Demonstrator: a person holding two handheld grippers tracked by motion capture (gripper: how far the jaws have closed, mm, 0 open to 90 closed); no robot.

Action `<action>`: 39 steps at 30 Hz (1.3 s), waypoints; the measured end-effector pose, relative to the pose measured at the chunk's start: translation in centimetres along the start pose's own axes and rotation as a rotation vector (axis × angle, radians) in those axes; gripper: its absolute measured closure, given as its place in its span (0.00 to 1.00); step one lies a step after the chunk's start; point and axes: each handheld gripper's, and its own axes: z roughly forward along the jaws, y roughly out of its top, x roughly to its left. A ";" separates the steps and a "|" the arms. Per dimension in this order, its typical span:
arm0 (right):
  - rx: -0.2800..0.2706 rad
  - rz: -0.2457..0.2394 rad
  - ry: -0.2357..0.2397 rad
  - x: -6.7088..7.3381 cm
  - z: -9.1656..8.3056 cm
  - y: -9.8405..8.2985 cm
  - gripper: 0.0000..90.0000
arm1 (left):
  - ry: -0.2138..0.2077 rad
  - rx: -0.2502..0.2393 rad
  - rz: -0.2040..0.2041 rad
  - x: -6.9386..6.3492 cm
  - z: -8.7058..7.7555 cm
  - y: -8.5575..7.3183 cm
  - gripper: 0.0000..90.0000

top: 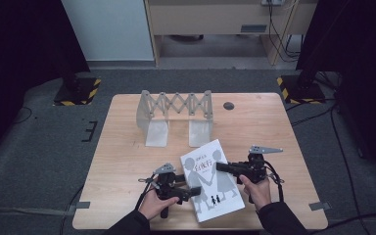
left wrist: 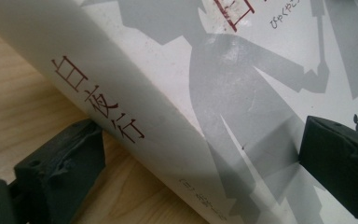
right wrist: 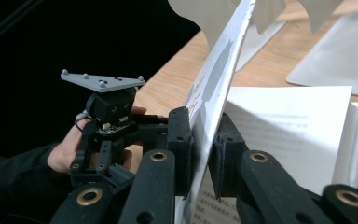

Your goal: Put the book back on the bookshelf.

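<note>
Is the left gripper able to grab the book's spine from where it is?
Probably yes. The left gripper already has one jaw on each side of the book at its spine, with nothing between. The right gripper only pinches the cover.

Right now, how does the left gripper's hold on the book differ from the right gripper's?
The right gripper is shut on the book's front cover, lifting it off the pages; the left gripper straddles the spine side of the book with its jaws apart. The right gripper pinches one thin sheet; the left gripper spans the book's whole thickness, one jaw on the table, one over the cover. Both are hand-held at the book's near half.
</note>
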 end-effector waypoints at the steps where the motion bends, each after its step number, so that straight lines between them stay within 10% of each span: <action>1: 0.010 0.001 -0.011 -0.1 0.1 -0.1 0.89 | -0.007 0.020 -0.022 0.1 0.1 0.0 0.00; 7: 0.043 0.037 -0.020 -0.8 0.5 -0.5 0.88 | -0.016 0.095 -0.063 0.3 0.3 0.2 0.00; 20: 0.079 0.030 -0.067 -1.3 0.6 -0.5 0.81 | -0.017 0.069 -0.119 0.6 0.1 0.1 0.06; 25: 0.174 0.004 -0.186 -1.3 1.4 -1.1 0.62 | -0.003 0.064 -0.128 0.6 0.0 0.1 0.11; 39: 0.212 0.061 -0.198 -2.2 2.1 -1.7 0.53 | 0.020 0.077 -0.137 0.6 0.0 0.4 0.15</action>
